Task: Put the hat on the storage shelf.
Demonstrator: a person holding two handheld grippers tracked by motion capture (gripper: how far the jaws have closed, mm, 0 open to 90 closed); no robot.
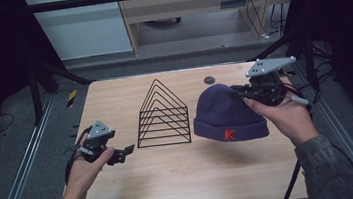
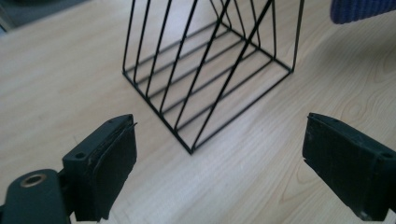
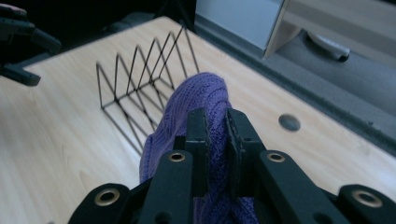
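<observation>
Wide-open left gripper (image 2: 219, 158) faces the black wire rack (image 2: 210, 70) on the table (image 2: 56, 79).

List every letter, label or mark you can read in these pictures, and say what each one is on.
"K" in red, on the folded cuff of the purple beanie, which the right gripper holds pinched by its knit.
No other text can be read: the wire rack, the wooden table and the left gripper carry no legible marks. The yellow and black striped strip beyond the table's far left corner is a pattern, not writing.
</observation>
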